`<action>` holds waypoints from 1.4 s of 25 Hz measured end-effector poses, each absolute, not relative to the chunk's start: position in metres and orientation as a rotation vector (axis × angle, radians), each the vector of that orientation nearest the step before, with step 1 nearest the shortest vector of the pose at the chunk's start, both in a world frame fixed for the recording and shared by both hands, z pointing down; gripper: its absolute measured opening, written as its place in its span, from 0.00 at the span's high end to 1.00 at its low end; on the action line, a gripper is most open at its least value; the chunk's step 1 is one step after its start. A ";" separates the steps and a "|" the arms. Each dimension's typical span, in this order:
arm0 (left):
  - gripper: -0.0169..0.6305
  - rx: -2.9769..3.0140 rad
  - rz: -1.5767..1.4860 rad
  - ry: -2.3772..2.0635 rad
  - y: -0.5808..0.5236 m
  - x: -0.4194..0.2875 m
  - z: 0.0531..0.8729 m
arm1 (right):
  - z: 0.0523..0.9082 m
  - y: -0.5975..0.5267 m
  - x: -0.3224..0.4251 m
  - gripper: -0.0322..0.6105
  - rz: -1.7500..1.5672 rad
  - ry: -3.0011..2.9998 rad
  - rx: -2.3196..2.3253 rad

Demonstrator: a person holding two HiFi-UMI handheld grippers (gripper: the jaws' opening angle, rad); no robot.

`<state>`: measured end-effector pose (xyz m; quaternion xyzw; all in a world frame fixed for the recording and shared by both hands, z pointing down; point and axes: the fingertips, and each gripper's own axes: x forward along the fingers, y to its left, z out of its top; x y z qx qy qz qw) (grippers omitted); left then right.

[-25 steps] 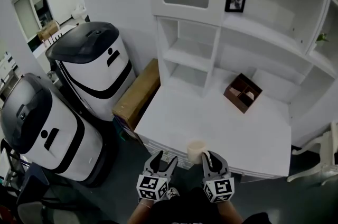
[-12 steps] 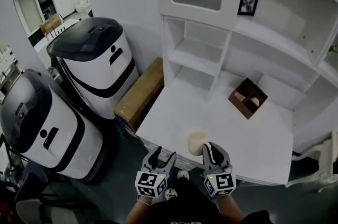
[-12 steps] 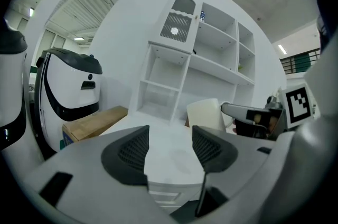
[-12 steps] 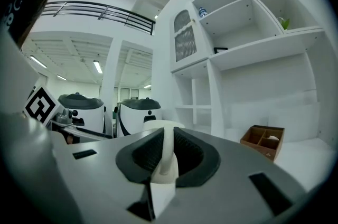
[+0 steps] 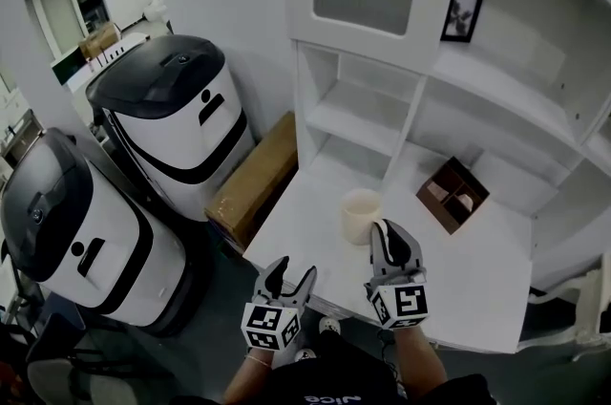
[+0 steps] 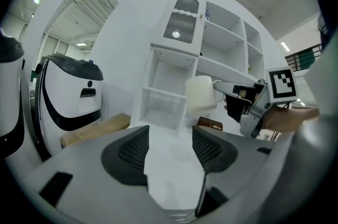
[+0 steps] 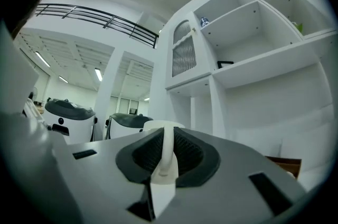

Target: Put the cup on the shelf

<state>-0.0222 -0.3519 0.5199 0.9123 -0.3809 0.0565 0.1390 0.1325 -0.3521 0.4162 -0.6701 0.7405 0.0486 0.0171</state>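
Note:
A cream cup (image 5: pixel 361 216) hangs in the air above the white desk (image 5: pixel 477 293), in front of the white shelf unit (image 5: pixel 382 97). My right gripper (image 5: pixel 385 239) is shut on the cup's handle (image 7: pixel 168 157), with the cup's rim (image 7: pixel 158 124) just past the pads. From the left gripper view the cup (image 6: pixel 199 93) shows lifted in front of the shelf's lower cubbies, with the right gripper (image 6: pixel 232 90) clamped on its handle. My left gripper (image 5: pixel 284 275) is open and empty, low by the desk's front edge, left of the cup.
A brown divided box (image 5: pixel 452 194) sits on the desk at the back right. A framed picture (image 5: pixel 462 12) stands on an upper shelf. Two white and black bins (image 5: pixel 172 131) and a cardboard box (image 5: pixel 256 180) stand left of the desk.
My right gripper has lifted the cup off the desk's front edge and carried it forward and up toward the shelf. The left gripper has barely moved.

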 end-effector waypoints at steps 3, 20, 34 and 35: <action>0.59 2.635 0.147 -1.129 -0.366 -0.021 0.514 | 0.390 -0.376 0.140 0.86 0.232 2.277 -2.056; 0.59 2.570 0.105 -1.227 -0.416 -0.028 0.507 | 0.325 -0.525 0.171 0.86 0.310 2.205 -2.004; 0.59 2.438 0.139 -1.406 -0.448 -0.070 0.517 | 0.338 -0.635 0.192 0.86 0.254 2.203 -2.124; 0.59 2.433 0.140 -1.412 -0.449 -0.072 0.517 | 0.342 -0.642 0.193 0.86 0.243 2.209 -2.137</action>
